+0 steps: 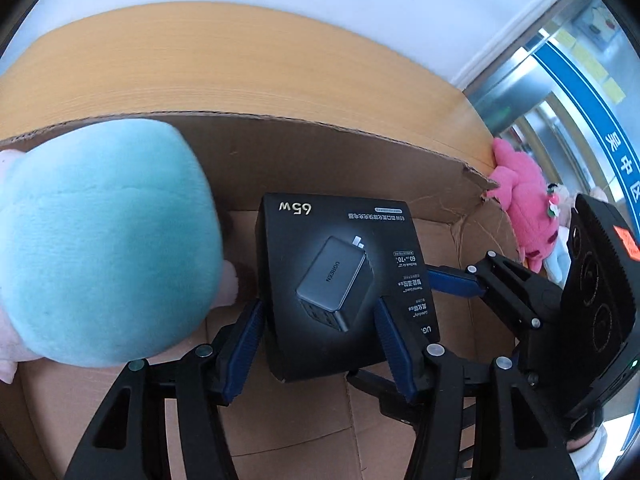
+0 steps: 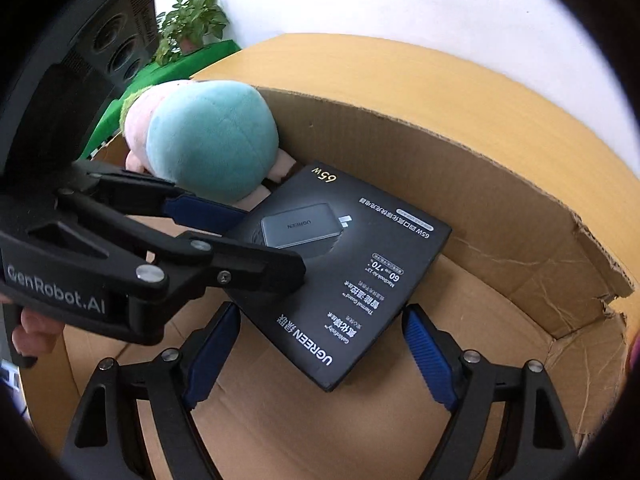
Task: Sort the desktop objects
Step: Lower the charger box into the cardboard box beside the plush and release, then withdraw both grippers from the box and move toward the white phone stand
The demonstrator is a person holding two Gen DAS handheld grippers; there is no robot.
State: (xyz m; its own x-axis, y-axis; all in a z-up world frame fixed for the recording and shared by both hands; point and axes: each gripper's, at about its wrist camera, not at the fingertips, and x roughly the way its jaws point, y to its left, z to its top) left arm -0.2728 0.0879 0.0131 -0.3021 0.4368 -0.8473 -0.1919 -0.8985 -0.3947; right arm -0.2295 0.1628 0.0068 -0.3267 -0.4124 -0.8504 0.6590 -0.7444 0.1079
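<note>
A black UGREEN 65W charger box (image 1: pixel 340 280) is inside an open cardboard box (image 1: pixel 320 152). My left gripper (image 1: pixel 320 344) is shut on the charger box, blue pads against its two sides. In the right wrist view the charger box (image 2: pixel 352 280) is tilted, with the left gripper (image 2: pixel 256 240) clamped on its left edge. My right gripper (image 2: pixel 320 352) is open, its blue pads astride the charger box's near corner without touching it; it shows at the right in the left wrist view (image 1: pixel 456 280). A teal and pink plush toy (image 1: pixel 100 240) lies in the cardboard box's left part and also shows in the right wrist view (image 2: pixel 208 136).
A pink plush toy (image 1: pixel 524 204) lies outside the cardboard box at the right. The box's far right corner (image 2: pixel 592 292) is torn. A potted plant (image 2: pixel 188 20) and green cloth (image 2: pixel 160 76) sit behind at the left. A glass door (image 1: pixel 568 92) is at the far right.
</note>
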